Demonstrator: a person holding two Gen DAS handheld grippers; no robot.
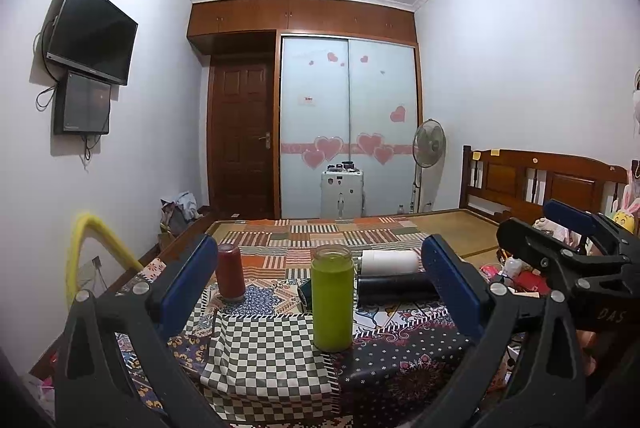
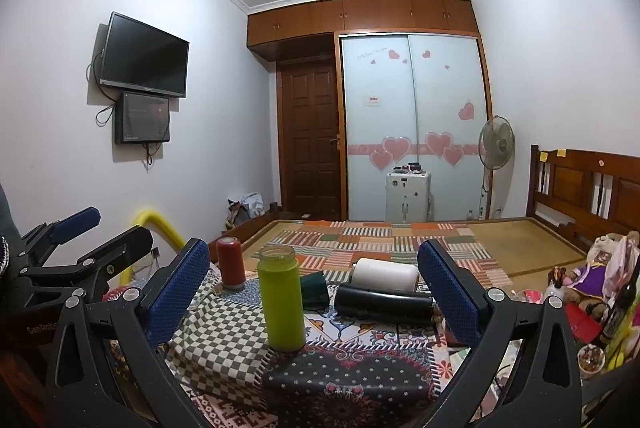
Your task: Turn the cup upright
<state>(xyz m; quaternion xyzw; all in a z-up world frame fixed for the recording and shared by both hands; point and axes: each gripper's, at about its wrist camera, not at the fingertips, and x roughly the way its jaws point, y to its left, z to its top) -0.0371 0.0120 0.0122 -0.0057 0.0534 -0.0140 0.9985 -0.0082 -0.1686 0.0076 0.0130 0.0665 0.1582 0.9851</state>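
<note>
On the table (image 1: 256, 360) the open cup (image 1: 332, 298) stands upright nearest the cameras, with the capped cup (image 1: 231, 273) upright behind it to the left. Behind it to the right two cups lie on their sides, the nearer one (image 1: 396, 289) just before the farther one (image 1: 390, 262), and a small box (image 2: 315, 290) sits between them and the open cup. The bed (image 2: 400, 240) stretches behind the table with its headboard (image 2: 592, 188) on the right; beyond it the wardrobe (image 2: 412, 132) has a fan (image 2: 496, 144) at its right, a door (image 2: 314, 140) at its left, and the TV (image 2: 144, 54) hangs on the left wall.
</note>
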